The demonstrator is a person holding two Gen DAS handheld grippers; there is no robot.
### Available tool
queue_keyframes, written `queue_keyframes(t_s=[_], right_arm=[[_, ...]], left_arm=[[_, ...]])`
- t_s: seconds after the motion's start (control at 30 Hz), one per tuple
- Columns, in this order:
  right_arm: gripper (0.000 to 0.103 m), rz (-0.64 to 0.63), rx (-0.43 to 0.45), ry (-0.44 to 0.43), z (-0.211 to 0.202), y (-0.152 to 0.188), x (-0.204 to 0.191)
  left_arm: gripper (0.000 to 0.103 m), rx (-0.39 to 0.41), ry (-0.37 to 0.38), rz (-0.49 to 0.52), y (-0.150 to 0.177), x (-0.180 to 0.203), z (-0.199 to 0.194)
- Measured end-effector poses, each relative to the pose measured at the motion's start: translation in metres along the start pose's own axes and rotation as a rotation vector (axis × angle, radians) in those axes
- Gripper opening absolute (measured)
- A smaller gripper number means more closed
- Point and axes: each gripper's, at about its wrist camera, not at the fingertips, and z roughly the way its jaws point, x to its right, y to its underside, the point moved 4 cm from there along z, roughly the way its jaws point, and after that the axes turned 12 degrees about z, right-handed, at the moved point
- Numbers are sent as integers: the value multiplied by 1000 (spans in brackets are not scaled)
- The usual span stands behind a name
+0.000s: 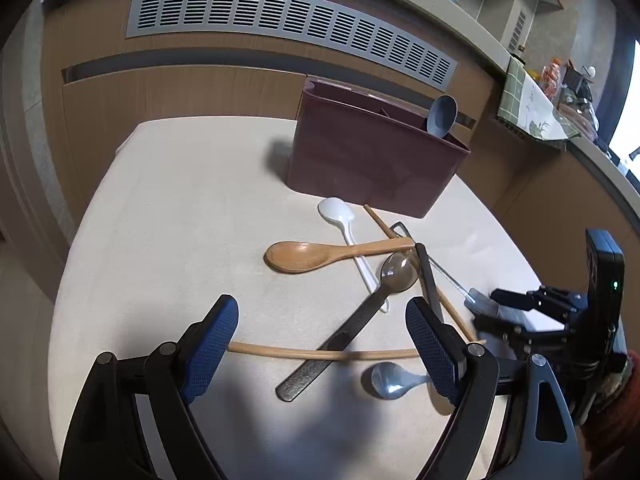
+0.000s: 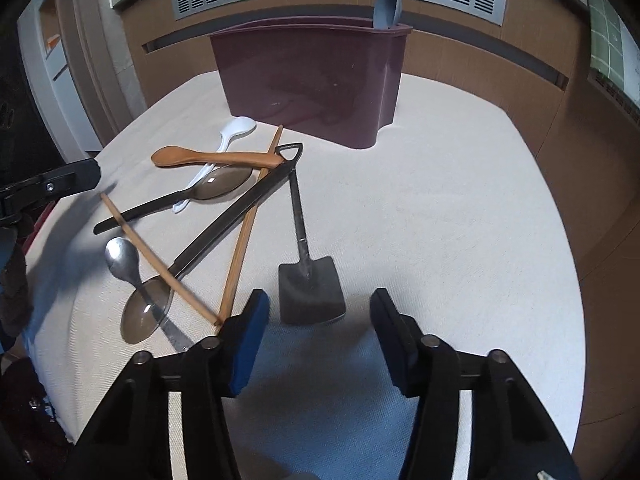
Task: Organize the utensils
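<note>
A maroon utensil holder (image 1: 372, 156) (image 2: 312, 80) stands at the back of the table with a grey spoon (image 1: 442, 114) (image 2: 384, 6) in it. Loose utensils lie in a pile: a wooden spoon (image 1: 316, 254) (image 2: 208, 157), white spoon (image 1: 340, 216) (image 2: 232, 130), two dark clear spoons (image 1: 394, 274) (image 2: 146, 312), chopsticks (image 1: 320, 352) (image 2: 240, 248), a steel spoon (image 1: 390, 378) (image 2: 122, 260) and a shovel-shaped spoon (image 2: 310, 288). My left gripper (image 1: 322, 350) is open over a chopstick. My right gripper (image 2: 320, 328) (image 1: 500, 312) is open just before the shovel spoon.
The table (image 2: 440, 200) has a beige cloth. Wooden cabinets with a grey vent (image 1: 288, 20) stand behind it. A counter with clutter (image 1: 560, 92) runs along the right.
</note>
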Motion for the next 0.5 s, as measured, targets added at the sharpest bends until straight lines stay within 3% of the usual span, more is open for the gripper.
queue_keyframes(t_s=[0.03,0.07,0.17,0.3,0.47,0.5], right_arm=[[35,-8,6,4,0,-1,-1],[30,-16,13,12,-1,-3,-3],[30,-9,104,42,-17,-13,-3],[29,30,264,20,-59,-40,-5],[26,59,353,6,-87,-67,-2],[8,60,362,7,-88,-71,-3]], left_arm=[[85,-3,3,0,1,0,1],[85,-13,11,-4,1,-1,2],[82,-48,30,-41,3,-4,9],[78,-77,25,-40,6,-2,16],[73,-81,72,14,-3,13,18],[71,-85,90,47,-7,19,21]])
